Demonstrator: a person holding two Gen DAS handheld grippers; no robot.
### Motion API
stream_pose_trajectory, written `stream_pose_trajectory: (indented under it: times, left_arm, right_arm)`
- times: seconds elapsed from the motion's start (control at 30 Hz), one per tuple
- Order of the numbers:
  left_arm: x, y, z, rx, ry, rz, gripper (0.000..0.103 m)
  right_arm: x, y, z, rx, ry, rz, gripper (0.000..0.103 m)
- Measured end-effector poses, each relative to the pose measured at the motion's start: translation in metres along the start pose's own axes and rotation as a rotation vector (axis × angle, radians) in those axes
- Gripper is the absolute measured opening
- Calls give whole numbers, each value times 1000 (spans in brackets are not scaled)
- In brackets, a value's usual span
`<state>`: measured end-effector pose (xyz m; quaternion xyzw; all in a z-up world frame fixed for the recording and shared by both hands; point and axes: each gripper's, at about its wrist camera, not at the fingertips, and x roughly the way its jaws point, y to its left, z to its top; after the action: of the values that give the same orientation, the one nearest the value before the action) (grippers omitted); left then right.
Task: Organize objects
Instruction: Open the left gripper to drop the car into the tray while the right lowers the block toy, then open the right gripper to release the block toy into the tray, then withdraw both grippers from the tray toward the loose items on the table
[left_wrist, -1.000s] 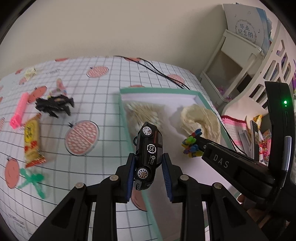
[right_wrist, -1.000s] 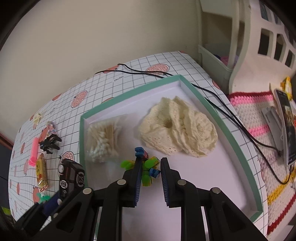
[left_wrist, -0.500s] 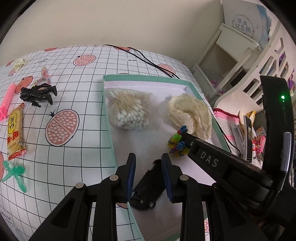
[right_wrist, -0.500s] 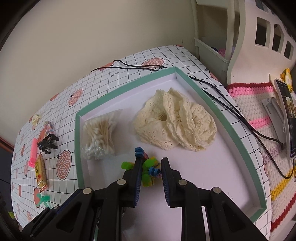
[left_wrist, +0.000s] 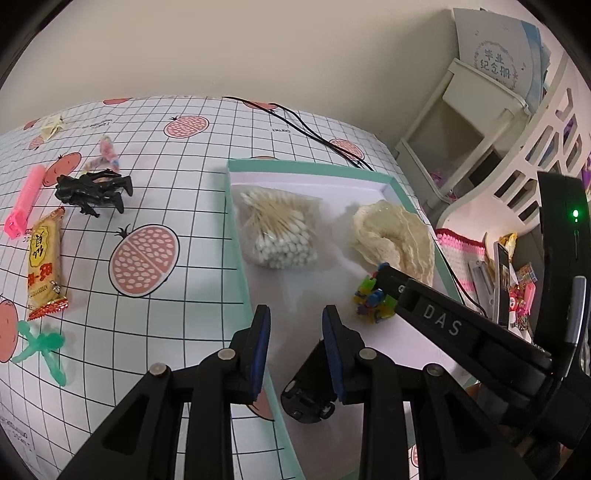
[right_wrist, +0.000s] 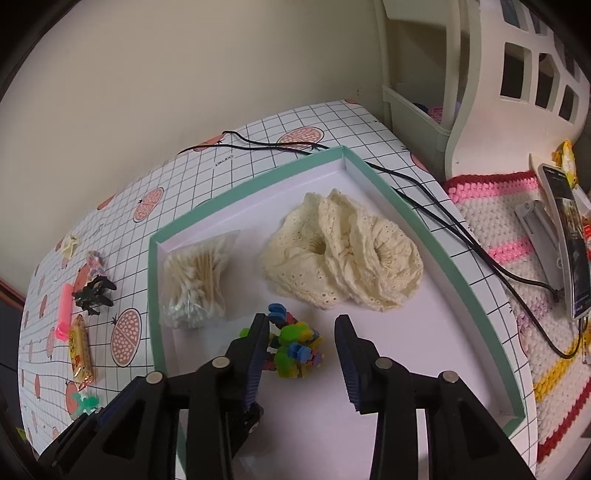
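Observation:
A teal-rimmed white tray (left_wrist: 232, 206) (right_wrist: 258, 180) holds a bag of cotton swabs (left_wrist: 280, 229) (right_wrist: 195, 284) and a cream lace cloth (left_wrist: 391, 236) (right_wrist: 343, 254). My left gripper (left_wrist: 295, 332) hangs open over the tray's near left edge. A black toy car (left_wrist: 308, 397) lies on the tray floor just below its right finger, free of the pads. My right gripper (right_wrist: 301, 332) is open, and a colourful block toy (right_wrist: 295, 345) (left_wrist: 371, 301) rests on the tray between its fingers, close to the left pad.
Left of the tray on the grid-pattern tablecloth lie a black toy figure (left_wrist: 92, 192), a pink clip (left_wrist: 24, 205), a yellow snack packet (left_wrist: 44, 258), a green plastic figure (left_wrist: 40, 347) and a wrapped candy (left_wrist: 107, 151). A black cable (right_wrist: 443, 218) runs past the tray's far side. White shelves stand at the right.
The left gripper carried the black car over the tray and let it go; the car now lies inside. The right gripper's jaws opened wide, leaving the block toy on the tray.

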<state>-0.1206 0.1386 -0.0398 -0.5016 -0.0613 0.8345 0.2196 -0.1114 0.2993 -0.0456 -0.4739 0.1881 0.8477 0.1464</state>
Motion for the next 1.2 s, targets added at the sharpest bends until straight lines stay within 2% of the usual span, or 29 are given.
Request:
stream_pose_trajectory:
  times: [0.23,0.3,0.37,0.43,0.57,0.67,0.77,0.83,0.9,0.93,1.2]
  left_arm:
    - [-2,7,2,-11,-8,20,30]
    - [-2,10,3,-17,-9,29,32]
    - [-2,13,3,-24,-10,35,41]
    - [-3,17,4,-31,-14,42,42]
    - [-4,26,5,-54,-15,59,54]
    - [-5,31,6,-69,-18,70,57]
    - [-7,36,7,-82,-26,79,67]
    - [-8,39,8,-87,-34,95,68]
    - [-9,42,8,-93,-39,113,75]
    - [-9,44,9,-99,-42,123,84]
    - [-13,64,11,-179,-66,151,91]
  right_arm:
    - [-5,-1,2,12,-29,21,41]
    - [-7,0,2,9,-40,40,45]
    - [-7,3,2,0,-43,51,49]
    - [-7,7,2,-13,-41,56,51]
    - [-5,10,0,-31,-39,59,59]
    - [-5,9,0,-37,-43,54,63]
    - [-2,8,-1,-35,-37,58,69]
    - [-1,8,-2,-37,-29,64,72]
    - [1,10,-3,-46,-24,61,77]
    - [1,10,-3,-50,-24,59,78]
    - [2,12,-5,-62,-27,61,99]
